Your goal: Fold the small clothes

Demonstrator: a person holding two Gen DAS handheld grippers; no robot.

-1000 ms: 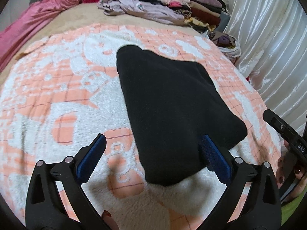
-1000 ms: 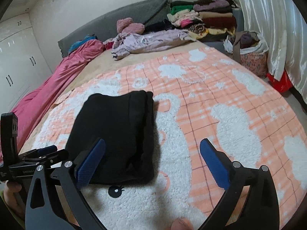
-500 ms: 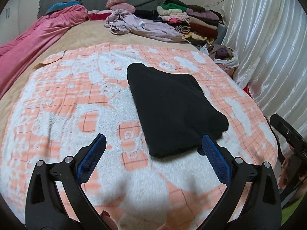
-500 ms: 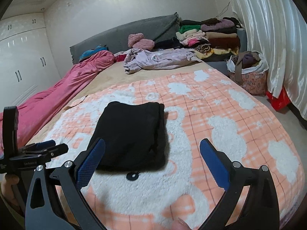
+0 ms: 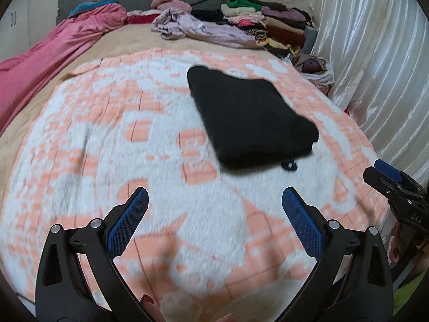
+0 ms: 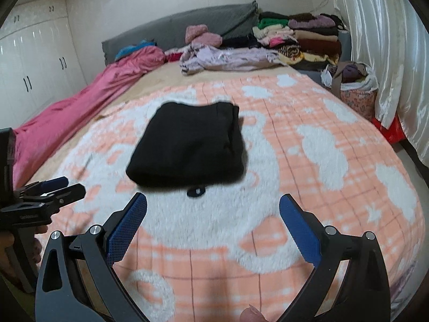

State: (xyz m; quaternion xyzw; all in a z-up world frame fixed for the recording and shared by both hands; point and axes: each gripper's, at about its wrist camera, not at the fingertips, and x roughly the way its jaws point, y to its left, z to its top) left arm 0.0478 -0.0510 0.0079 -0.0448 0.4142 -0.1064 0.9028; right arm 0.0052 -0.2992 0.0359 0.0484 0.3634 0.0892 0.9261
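Both claws have drawn back from the folded black garment [image 5: 249,115], which lies on the orange-and-white blanket [image 5: 107,139] well apart from them. Left claw [image 5: 214,224] and right claw [image 6: 213,225] are spread, holding nothing. Only the right view shows the white wardrobe [image 6: 34,67]. Blur smears the garment's near edge.

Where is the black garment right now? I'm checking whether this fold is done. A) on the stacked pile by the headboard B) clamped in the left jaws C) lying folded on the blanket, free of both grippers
C: the black garment lies folded on the peach blanket, with the left gripper and right gripper both open and short of it.
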